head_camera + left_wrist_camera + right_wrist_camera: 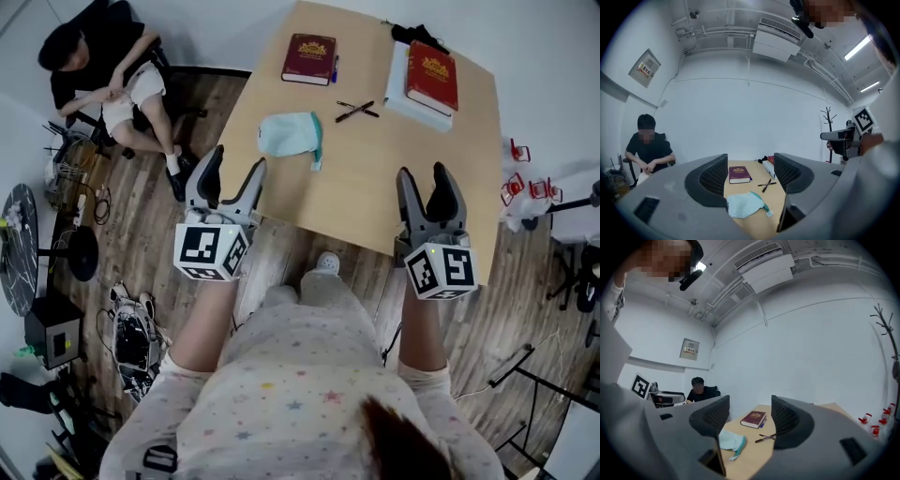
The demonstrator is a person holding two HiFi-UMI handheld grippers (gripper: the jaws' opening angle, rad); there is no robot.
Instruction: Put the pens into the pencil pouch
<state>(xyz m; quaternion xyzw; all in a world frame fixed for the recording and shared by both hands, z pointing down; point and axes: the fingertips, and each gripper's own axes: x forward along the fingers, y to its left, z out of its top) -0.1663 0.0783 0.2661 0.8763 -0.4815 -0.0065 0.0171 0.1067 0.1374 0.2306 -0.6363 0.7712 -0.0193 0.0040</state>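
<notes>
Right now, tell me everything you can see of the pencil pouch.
The pencil pouch is soft, pale mint fabric with a darker teal edge that ends in a small tab at one corner. It lies flat and slightly rumpled on the wooden table, and nothing else touches it. Whether it is open is unclear.

No wording is reading clearly anywhere. The maroon book [308,58] and the red book [432,77] are showing gold lettering too small to make out, and the wall notice [645,69] is carrying blurred print. The cubes [210,251] on the left gripper [234,159] and right gripper [423,171] are displaying only black-and-white square codes.
</notes>
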